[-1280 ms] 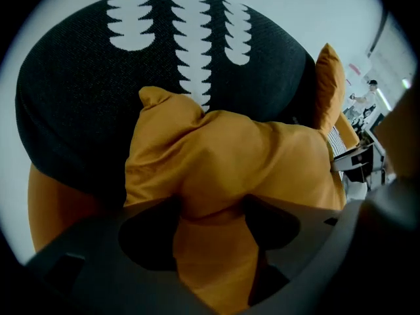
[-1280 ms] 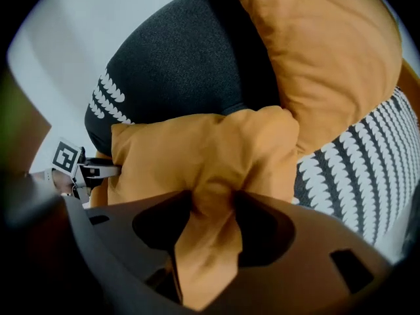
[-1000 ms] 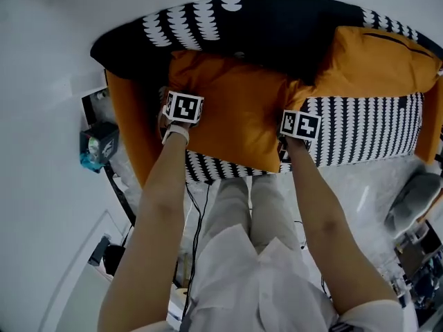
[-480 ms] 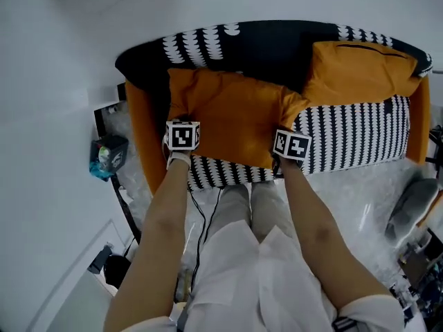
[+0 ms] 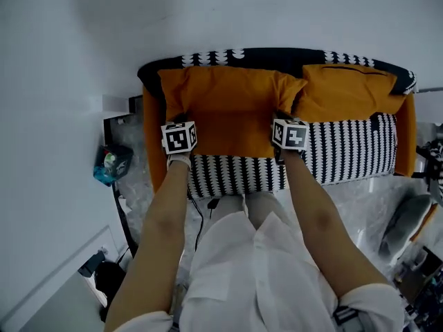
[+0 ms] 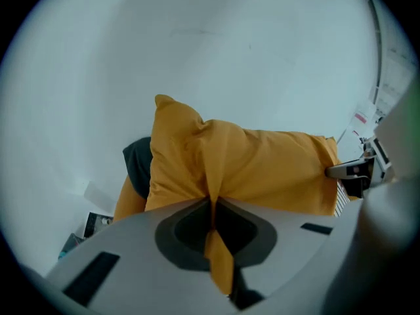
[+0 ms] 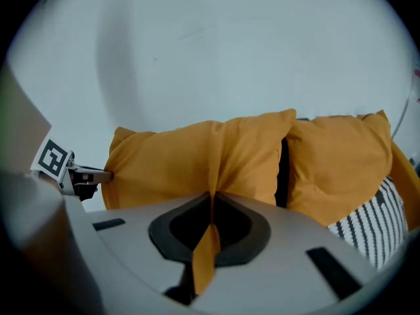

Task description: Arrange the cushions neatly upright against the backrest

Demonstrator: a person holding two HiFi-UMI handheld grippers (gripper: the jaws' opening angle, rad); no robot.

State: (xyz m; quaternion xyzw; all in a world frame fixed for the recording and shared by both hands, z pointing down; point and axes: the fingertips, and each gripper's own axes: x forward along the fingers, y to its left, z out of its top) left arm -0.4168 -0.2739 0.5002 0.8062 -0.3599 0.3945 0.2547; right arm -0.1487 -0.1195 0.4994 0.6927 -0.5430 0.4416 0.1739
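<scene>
The orange cushion [image 5: 225, 106] stands upright against the sofa's black backrest [image 5: 277, 56] at the left end, just beside a second orange cushion [image 5: 346, 92]. The left gripper [image 6: 211, 205] and the right gripper [image 7: 210, 205] each pinch a fold of its fabric, jaws clamped tight.

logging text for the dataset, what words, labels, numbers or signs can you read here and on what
No text here can be read.
Left cube, right cube: black-and-white square patterns only, no letters.
Wall label: pinkish print, too blurred to read.
Teal packet: print too small to read.
Left cushion, right cushion, sofa: no text.
</scene>
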